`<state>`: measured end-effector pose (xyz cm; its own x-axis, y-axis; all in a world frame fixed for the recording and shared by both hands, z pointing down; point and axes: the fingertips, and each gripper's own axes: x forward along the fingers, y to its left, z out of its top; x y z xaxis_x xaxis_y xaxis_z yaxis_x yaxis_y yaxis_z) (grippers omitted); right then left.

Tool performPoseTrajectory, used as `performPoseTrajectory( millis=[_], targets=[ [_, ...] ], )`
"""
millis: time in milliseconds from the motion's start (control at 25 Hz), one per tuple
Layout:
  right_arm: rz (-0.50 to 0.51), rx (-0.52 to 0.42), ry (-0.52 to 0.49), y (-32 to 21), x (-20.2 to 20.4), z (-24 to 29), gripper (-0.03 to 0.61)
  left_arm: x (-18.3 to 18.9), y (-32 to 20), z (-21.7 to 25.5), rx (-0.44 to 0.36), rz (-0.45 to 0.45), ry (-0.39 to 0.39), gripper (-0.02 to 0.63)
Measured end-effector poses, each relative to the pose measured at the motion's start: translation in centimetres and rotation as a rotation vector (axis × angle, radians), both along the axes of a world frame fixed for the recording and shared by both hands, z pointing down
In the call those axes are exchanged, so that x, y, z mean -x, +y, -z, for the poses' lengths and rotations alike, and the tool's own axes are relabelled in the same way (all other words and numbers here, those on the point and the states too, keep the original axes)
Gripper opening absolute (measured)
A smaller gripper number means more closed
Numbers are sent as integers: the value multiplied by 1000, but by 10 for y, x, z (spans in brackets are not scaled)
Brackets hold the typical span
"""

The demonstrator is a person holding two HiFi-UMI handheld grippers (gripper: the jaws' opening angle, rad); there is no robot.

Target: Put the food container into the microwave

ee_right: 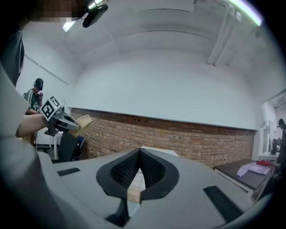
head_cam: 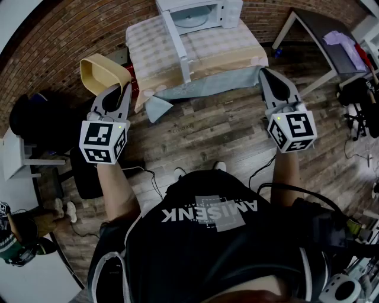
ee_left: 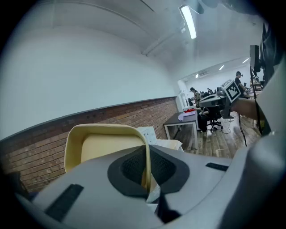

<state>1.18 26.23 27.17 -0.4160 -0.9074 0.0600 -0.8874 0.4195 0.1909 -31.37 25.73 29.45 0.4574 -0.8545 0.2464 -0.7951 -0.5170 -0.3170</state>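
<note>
the left tool is clamped on the container: in the left gripper view its jaws pinch one thin side wall of the container, with the tool closed down to that wall's thickness. the container is beige, tilted on its side, with its open face turned toward the tool, and it is held in the air to the left of the bench, clear of it.

the right tool is held up at the bench's right corner. in the right gripper view its jaws meet at the tips and nothing is between them. the same view shows the left tool with the container off to the left.

the microwave stands at the far end of the bench, on a checked cloth. it is white, and its door is swung open toward the person. the container is well apart from the microwave, not in it.

the person stands on a wooden floor, facing the bench, with a brick wall behind it.
</note>
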Motion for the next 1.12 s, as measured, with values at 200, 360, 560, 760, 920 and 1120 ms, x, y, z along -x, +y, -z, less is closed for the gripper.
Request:
performPoseTrajectory(
  millis=[200, 360, 560, 760, 920, 1120],
  targets=[
    [-10, -1, -10, -6, -6, -1, 40, -7, -3, 1, -2, -17, 0, 14],
    [-4, 1, -15, -11, -3, -4, 40, -7, -6, 3, -5, -20, -7, 14],
    [6, -5, -11, -13, 1, -4, 40, -5, -7, 4, -13, -13, 0, 14],
    [12, -8, -30, -15, 1, -1, 40, -5, -7, 5, -7, -15, 13, 14],
    [41, 1, -61, -14, 1, 0, 41, -11, -5, 9, -17, -18, 13, 15],
    [31, 2, -24, -16, -8, -4, 43, -20, -4, 13, -29, -13, 13, 14]
  ],
)
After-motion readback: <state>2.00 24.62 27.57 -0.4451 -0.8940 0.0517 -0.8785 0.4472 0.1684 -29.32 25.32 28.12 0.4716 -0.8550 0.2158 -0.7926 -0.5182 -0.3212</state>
